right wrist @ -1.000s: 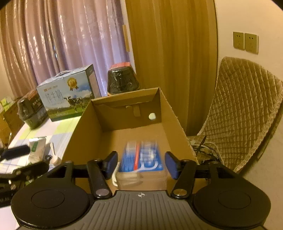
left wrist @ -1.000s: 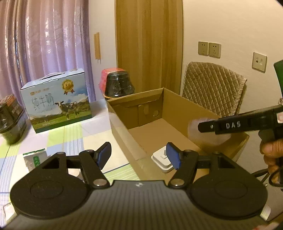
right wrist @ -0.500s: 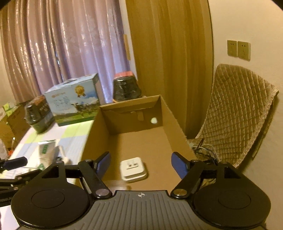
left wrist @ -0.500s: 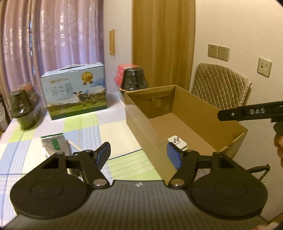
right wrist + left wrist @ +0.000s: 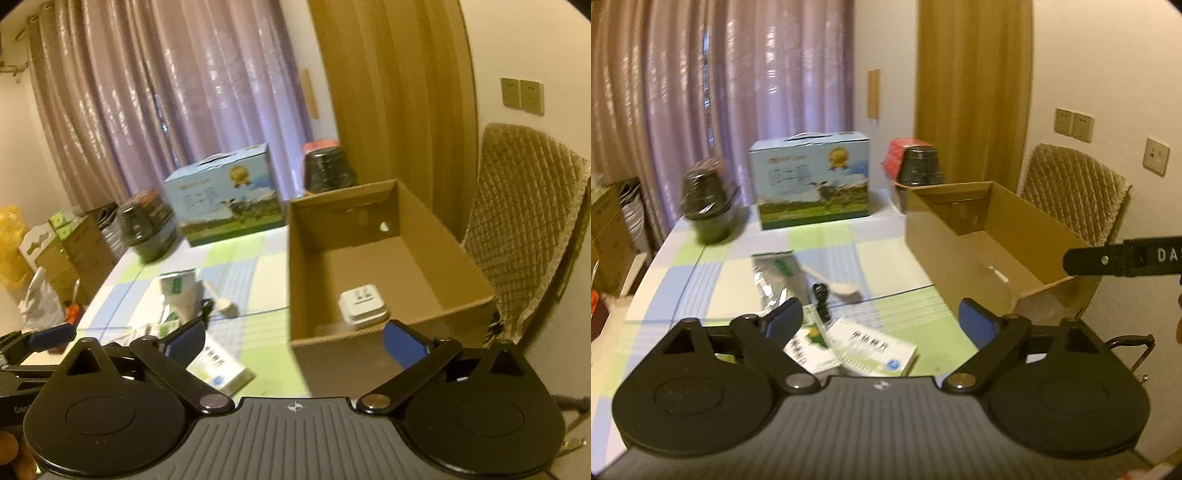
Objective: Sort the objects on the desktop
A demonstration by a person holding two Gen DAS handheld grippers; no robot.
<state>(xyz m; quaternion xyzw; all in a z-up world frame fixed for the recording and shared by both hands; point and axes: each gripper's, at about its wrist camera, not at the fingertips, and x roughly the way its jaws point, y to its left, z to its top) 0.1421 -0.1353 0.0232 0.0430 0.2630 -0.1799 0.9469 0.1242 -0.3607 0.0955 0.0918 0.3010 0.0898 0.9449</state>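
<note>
My left gripper (image 5: 879, 323) is open and empty above the table's near side. Under it lie a white medicine box (image 5: 875, 349) and a green-and-white packet (image 5: 809, 347). Farther back are a silver pouch (image 5: 775, 273), a wooden spoon (image 5: 834, 284) and a small black clip (image 5: 822, 299). The open cardboard box (image 5: 369, 258) stands on the right with a white plug adapter (image 5: 364, 304) inside. My right gripper (image 5: 295, 339) is open and empty in front of the cardboard box's near wall. One of the right gripper's fingers (image 5: 1123, 256) reaches in from the right over the cardboard box (image 5: 960, 240).
A blue milk carton (image 5: 812, 188) and two dark wrapped tubs (image 5: 709, 206) (image 5: 918, 162) stand at the back of the checked tablecloth (image 5: 897, 258). A quilted chair (image 5: 1075, 188) is behind the cardboard box. Cartons and bags are stacked on the left (image 5: 74, 251).
The clear pack between my right fingers a second ago is gone from them, and they have spread wider. Both grippers have pulled back and swung left toward the table.
</note>
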